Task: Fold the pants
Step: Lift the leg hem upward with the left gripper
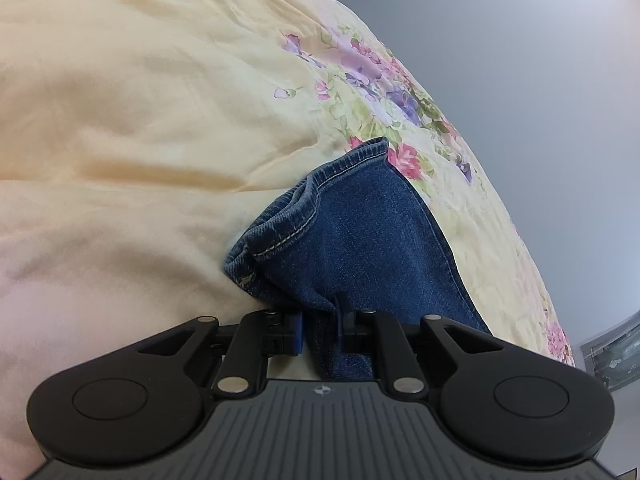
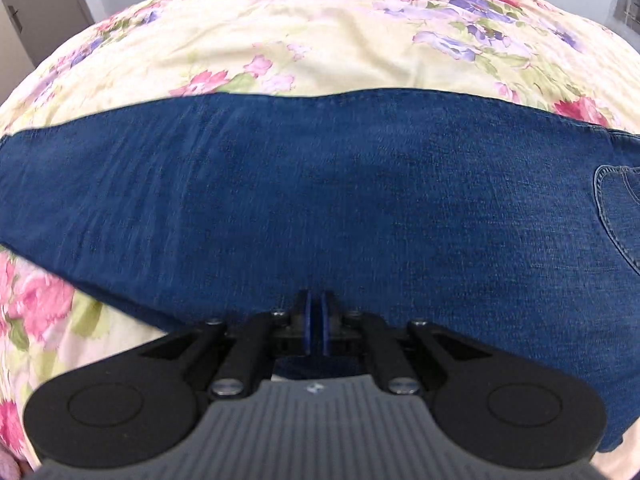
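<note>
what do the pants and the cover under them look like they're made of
Pants: blue denim, judging by the matte twill grain and the pale contrast stitching along the hem. Bed cover: thin woven cloth, probably cotton or a blend, with soft creases, a faint sheen and a printed floral pattern.

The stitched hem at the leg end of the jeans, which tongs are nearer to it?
Left. The left tongs are shut on denim just below the stitched hem. The right tongs pinch the jeans mid-leg, with no hem in that view.
</note>
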